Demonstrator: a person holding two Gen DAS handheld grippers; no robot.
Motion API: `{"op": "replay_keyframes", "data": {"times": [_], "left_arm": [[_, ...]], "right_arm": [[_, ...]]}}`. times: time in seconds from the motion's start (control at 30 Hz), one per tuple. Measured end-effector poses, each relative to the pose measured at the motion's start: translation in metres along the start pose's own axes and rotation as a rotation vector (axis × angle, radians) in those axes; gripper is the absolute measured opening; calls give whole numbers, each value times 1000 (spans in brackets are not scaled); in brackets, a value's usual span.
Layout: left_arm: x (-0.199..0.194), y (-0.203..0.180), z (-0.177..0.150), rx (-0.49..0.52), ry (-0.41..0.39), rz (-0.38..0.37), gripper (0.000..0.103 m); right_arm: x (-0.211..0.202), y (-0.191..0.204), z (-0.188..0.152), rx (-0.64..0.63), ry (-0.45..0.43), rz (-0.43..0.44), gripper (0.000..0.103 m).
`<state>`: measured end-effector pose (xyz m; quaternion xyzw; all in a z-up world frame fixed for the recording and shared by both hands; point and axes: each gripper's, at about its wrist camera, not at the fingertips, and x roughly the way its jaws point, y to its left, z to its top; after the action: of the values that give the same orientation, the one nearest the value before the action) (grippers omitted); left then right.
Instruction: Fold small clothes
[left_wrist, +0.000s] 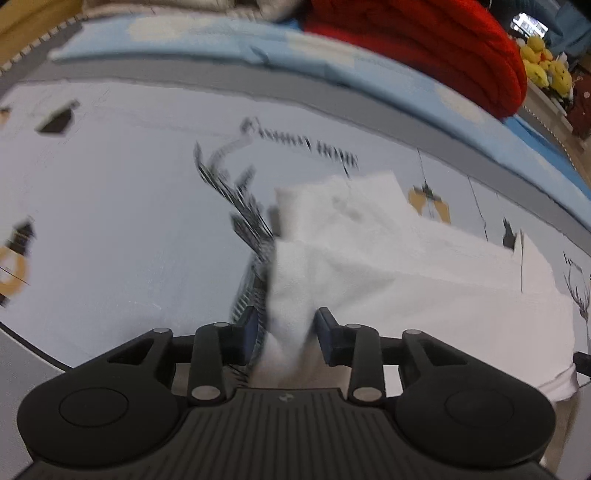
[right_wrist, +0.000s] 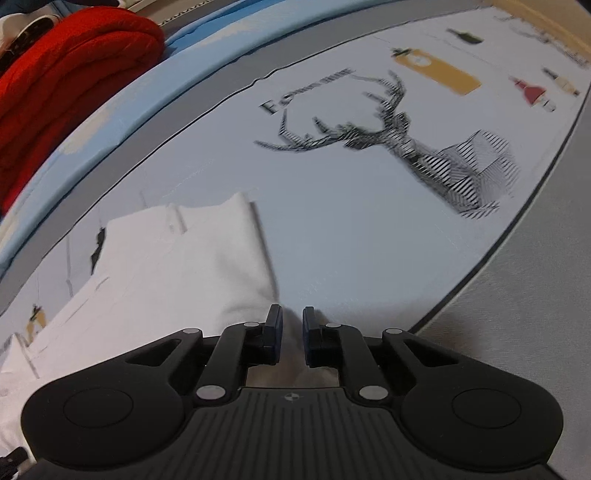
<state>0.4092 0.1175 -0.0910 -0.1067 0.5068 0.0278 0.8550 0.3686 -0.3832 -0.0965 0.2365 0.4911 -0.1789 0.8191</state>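
Note:
A small white garment (left_wrist: 388, 258) lies on a pale mat printed with a striped deer (right_wrist: 406, 140). In the left wrist view one end of it rises in a bunch between the jaws of my left gripper (left_wrist: 286, 332). The jaws stand partly apart, with a gap showing beside the left pad, so it is open around the cloth. In the right wrist view the white garment (right_wrist: 177, 266) spreads to the left. My right gripper (right_wrist: 292, 332) has its jaws close together, pinching a narrow fold of its near corner. Both views are blurred.
A folded red knit (left_wrist: 424, 44) (right_wrist: 66, 66) lies at the back on a light blue mat (left_wrist: 221, 44). Yellow plush toys (left_wrist: 546, 70) sit at the far right. Grey fabric (right_wrist: 535, 295) borders the printed mat on the right.

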Motion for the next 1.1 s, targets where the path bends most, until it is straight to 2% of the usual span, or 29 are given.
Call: {"op": "replay_keyframes", "data": {"times": [0.2, 0.33, 0.43, 0.5, 0.57, 0.67, 0.83, 0.9, 1.03, 1.07, 1.1], "left_arm": [[-54, 7, 14, 37, -103, 5, 39], [-104, 11, 12, 59, -206, 19, 39], [-138, 12, -2, 77, -274, 23, 42], [-157, 13, -20, 80, -307, 29, 44], [-174, 15, -41, 77, -320, 31, 44], [-204, 18, -77, 84, -339, 19, 44], [-259, 24, -159, 163, -365, -25, 44], [-272, 26, -191, 189, -367, -43, 44], [-278, 34, -255, 184, -382, -100, 44], [-270, 37, -269, 182, -356, -111, 40], [-260, 39, -278, 174, -286, -101, 37]], "right_arm": [[-32, 6, 8, -52, -88, -12, 13], [-85, 10, 15, -120, -256, 28, 13], [-135, 11, 8, -189, -412, 71, 22], [-166, 7, -5, -220, -493, 93, 32], [-194, 1, -22, -246, -529, 118, 36], [-227, -16, -48, -268, -514, 189, 37], [-269, -57, -108, -331, -513, 263, 38], [-277, -73, -133, -369, -518, 287, 43], [-284, -97, -176, -396, -507, 318, 44], [-282, -103, -185, -387, -497, 324, 44], [-276, -111, -193, -381, -483, 317, 44]]}}
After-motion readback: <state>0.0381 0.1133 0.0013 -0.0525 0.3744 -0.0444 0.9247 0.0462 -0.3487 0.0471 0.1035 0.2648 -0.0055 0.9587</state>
